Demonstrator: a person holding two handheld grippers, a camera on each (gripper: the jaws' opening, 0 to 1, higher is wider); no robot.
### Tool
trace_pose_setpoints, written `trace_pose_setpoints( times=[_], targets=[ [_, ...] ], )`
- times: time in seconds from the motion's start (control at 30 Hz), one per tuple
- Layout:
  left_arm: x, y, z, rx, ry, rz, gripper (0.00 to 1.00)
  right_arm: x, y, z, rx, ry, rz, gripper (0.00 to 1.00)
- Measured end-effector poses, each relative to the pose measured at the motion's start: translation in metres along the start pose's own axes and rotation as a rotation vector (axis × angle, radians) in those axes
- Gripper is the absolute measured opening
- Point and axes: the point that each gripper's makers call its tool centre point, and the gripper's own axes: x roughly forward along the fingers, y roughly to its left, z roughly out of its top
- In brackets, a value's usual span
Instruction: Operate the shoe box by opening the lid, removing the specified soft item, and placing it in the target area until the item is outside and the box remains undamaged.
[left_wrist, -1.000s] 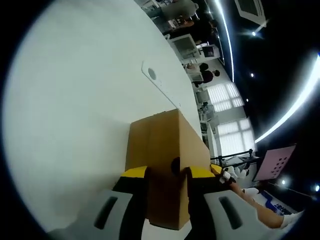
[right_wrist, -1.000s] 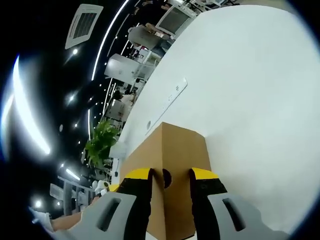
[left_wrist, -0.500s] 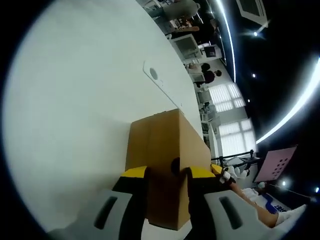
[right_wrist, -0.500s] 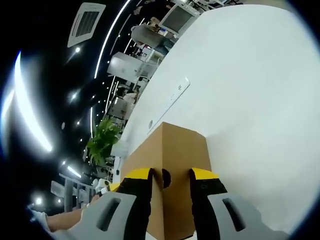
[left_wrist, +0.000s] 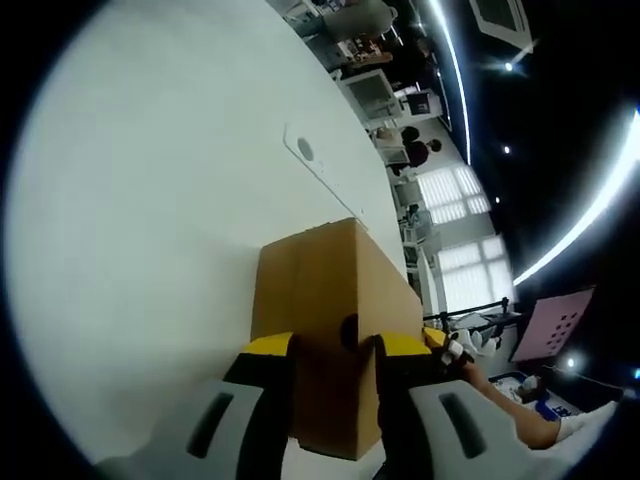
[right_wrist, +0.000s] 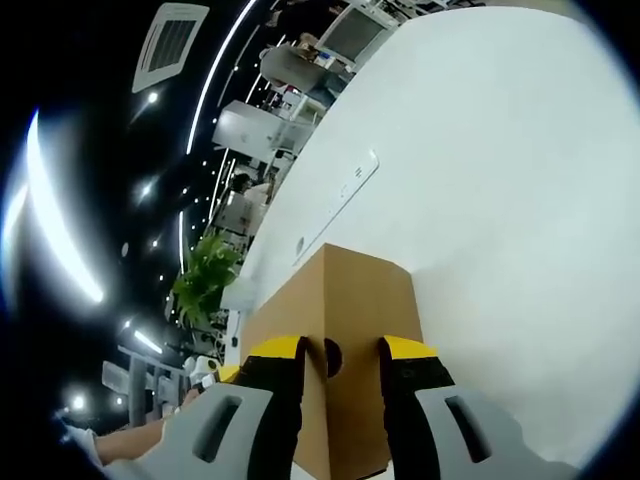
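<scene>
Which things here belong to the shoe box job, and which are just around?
Job: cardboard box, left gripper, right gripper, both with jaws on either side of a box edge.
Around: white table, potted plant, pink board.

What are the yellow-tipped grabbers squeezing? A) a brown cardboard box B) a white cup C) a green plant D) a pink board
A: in the left gripper view the left hand-held gripper has its jaws on either side of an edge of the brown cardboard box, and in the right gripper view the right hand-held gripper pinches the box the same way on the white table.
</scene>
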Motion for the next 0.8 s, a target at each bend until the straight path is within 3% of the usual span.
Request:
trace_pose_setpoints(
  times=[0.17, 0.27, 0.37, 0.53, 0.63, 0.8],
  targets=[
    [0.000, 0.000, 0.002, 0.007, 0.000, -0.013, 0.33, 0.000, 0.000, 0.000, -0.006, 0.003, -0.003, 0.28],
    [0.000, -0.002, 0.010, 0.009, -0.030, -0.016, 0.35, 0.000, 0.000, -0.001, -0.005, 0.002, -0.003, 0.28],
    [0.001, -0.008, 0.024, -0.011, -0.090, -0.018, 0.43, 0.000, 0.000, -0.001, -0.006, 0.001, -0.008, 0.28],
    [0.007, -0.014, 0.018, 0.028, -0.050, -0.018, 0.54, 0.000, 0.001, -0.001, -0.008, -0.002, -0.016, 0.28],
    [0.008, -0.007, 0.012, 0.064, -0.021, 0.019, 0.61, 0.000, 0.001, -0.001, -0.006, -0.004, -0.018, 0.28],
    [0.006, -0.007, 0.011, 0.072, -0.010, 0.020, 0.62, 0.000, 0.001, -0.001, -0.004, -0.005, -0.017, 0.28]
  ],
)
